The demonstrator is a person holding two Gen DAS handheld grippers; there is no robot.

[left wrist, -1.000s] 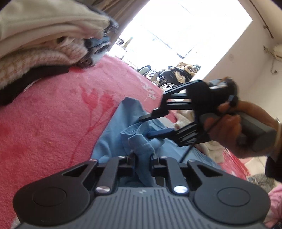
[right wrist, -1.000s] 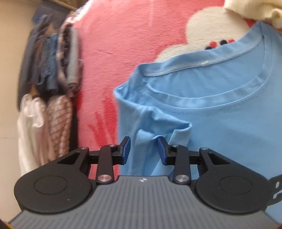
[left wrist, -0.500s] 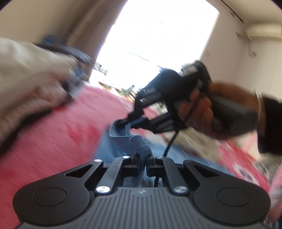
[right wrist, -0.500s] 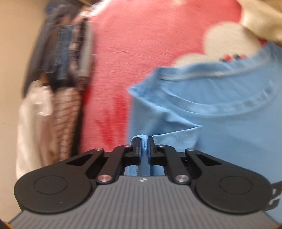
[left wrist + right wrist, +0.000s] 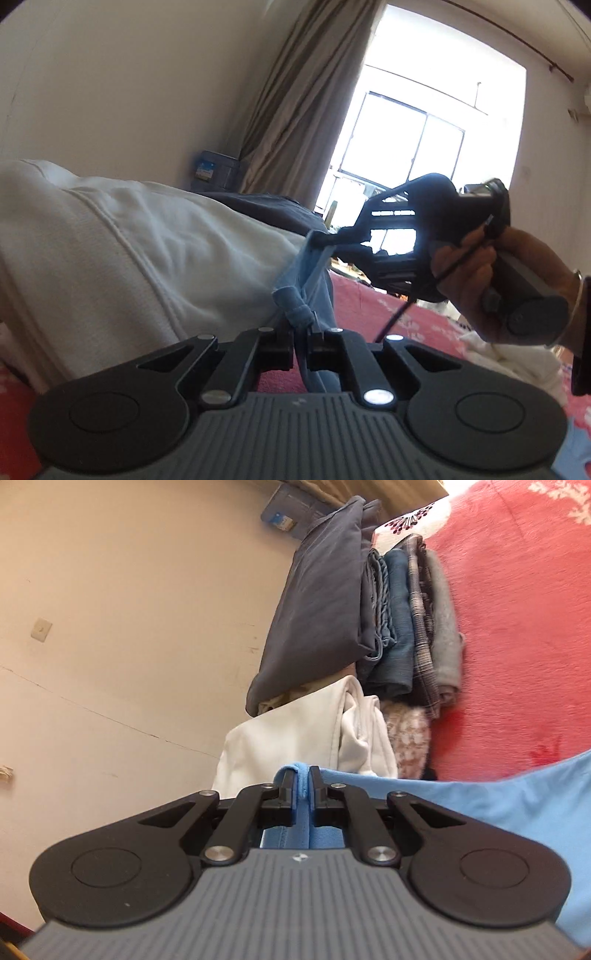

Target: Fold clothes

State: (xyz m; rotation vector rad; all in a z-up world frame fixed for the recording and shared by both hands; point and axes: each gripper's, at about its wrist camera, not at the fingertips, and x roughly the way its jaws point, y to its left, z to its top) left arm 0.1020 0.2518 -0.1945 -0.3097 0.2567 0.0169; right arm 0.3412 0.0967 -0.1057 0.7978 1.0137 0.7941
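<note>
A light blue T-shirt [image 5: 461, 797] hangs lifted above the red blanket [image 5: 517, 627]. My left gripper [image 5: 301, 341] is shut on a bunched fold of the blue T-shirt [image 5: 295, 306]. My right gripper [image 5: 303, 797] is shut on another edge of it, with fabric pinched between the pads. In the left wrist view the right gripper [image 5: 321, 240] is held by a hand [image 5: 480, 280] just ahead, and the shirt stretches taut between the two grippers. Most of the shirt lies below both cameras, out of sight.
A stack of folded clothes [image 5: 399, 627] lies against the wall, with a dark garment [image 5: 325, 602] and a white garment [image 5: 314, 734] on it. The white garment [image 5: 129, 251] fills the left of the left wrist view. A curtain [image 5: 306, 110] and bright window [image 5: 424, 147] stand behind.
The right gripper closed on the shirt edge. Both grippers then rose off the blanket with the shirt, and both cameras tilted up toward the wall and window.
</note>
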